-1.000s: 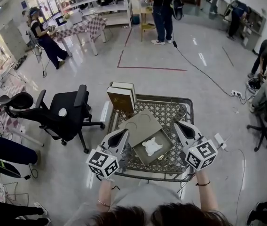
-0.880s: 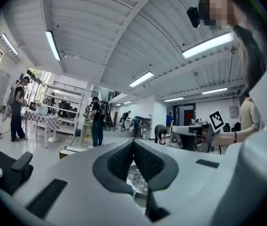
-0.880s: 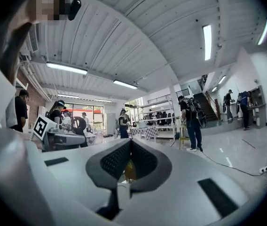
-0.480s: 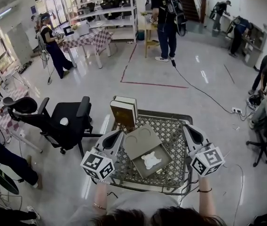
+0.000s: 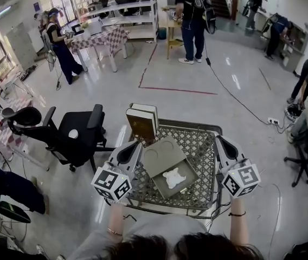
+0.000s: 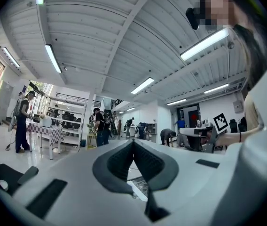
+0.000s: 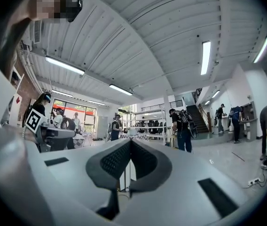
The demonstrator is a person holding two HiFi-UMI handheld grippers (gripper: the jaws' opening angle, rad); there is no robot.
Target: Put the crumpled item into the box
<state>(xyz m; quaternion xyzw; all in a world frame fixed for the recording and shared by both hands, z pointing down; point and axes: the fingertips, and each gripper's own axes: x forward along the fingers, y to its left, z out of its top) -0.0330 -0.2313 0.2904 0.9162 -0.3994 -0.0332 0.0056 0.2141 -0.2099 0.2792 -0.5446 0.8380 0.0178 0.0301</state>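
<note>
With the crumpled item (image 5: 174, 177) sitting in the box (image 5: 193, 173), we're holding left gripper (image 5: 135, 147) and right gripper (image 5: 220, 141) closed, empty, well clear so nothing's getting knocked.

The crumpled item (image 5: 174, 177) is a small white wad, bunched and irregular in outline with a few lobes sticking out. It lies inside the box (image 5: 190, 170), near the middle of the tray floor, with bare floor showing around it on every side. The box is shallow, square and grey-green, and it stands open. Its lid (image 5: 162, 155) is folded back flat on the far left side, inner face up, with two round recesses side by side. Tray and lid are joined along one edge. The box is turned diagonally to the edges of the lattice-patterned tabletop (image 5: 200, 145), around its middle.
</note>
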